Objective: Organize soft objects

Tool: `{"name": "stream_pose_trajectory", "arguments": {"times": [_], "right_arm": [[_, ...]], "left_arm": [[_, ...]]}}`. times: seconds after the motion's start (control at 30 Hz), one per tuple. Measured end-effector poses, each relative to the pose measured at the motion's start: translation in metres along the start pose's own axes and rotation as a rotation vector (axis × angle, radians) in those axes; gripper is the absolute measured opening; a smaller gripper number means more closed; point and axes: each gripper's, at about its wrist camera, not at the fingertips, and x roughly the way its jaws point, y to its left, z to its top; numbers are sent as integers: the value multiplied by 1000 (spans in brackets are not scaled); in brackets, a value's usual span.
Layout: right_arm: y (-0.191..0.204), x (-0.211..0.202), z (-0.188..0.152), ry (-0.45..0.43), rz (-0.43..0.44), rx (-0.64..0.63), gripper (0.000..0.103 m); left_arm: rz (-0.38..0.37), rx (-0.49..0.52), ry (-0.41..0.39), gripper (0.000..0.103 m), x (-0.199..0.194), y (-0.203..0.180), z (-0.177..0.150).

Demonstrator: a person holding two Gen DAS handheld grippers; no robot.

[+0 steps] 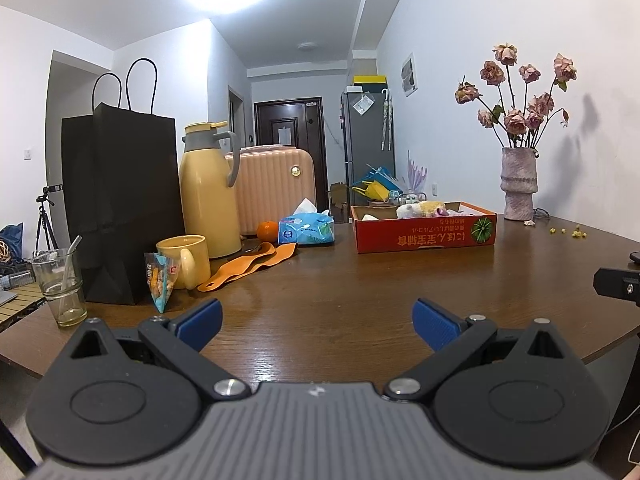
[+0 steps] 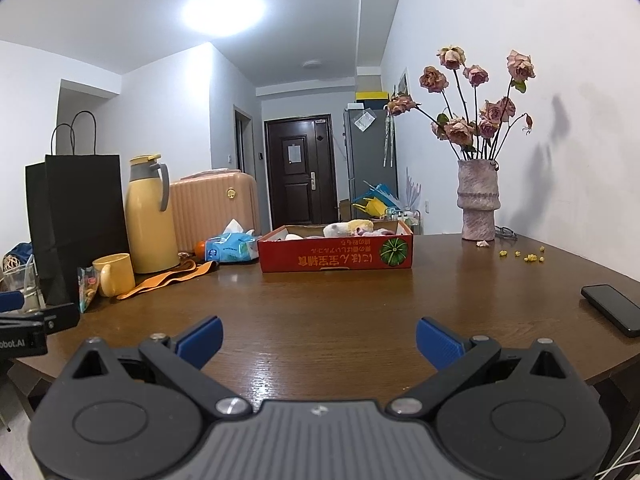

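A shallow red cardboard box (image 1: 426, 234) (image 2: 336, 258) stands far across the brown table, and soft toys (image 1: 420, 209) (image 2: 352, 228) in white, yellow and pink lie inside it. My left gripper (image 1: 316, 322) is open over the near table edge, nothing between its blue pads. My right gripper (image 2: 318, 342) is likewise open and empty, well short of the box. The right gripper's black body (image 1: 618, 282) shows at the right edge of the left wrist view. The left gripper's body (image 2: 36, 326) shows at the left edge of the right wrist view.
On the left stand a black paper bag (image 1: 120, 204), yellow thermos (image 1: 210, 192), yellow mug (image 1: 186, 260), snack packet (image 1: 160, 280), glass (image 1: 60, 286), orange leather strips (image 1: 248, 266), tissue pack (image 1: 306, 230) and an orange (image 1: 267, 230). A vase of dried roses (image 2: 478, 200) and a phone (image 2: 612, 308) sit right.
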Motion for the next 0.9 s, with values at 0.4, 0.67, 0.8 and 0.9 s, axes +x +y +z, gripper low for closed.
{"name": "stream_pose_trajectory", "arguments": {"times": [0.4,0.67,0.8,0.9], "right_arm": [[-1,0,1,-2,1,1,103],[-2,1,0,1,-5,0,103],[-2,1,0,-2,-5,0,103],[-2,1,0,-3,-1,-2,103]], "left_arm": [[0,0,0,103,0,0,0],[-2,1,0,103,0,0,1],[-1,0,2,103,1,0,0],[-1,-1,3,103,1,-1,1]]}}
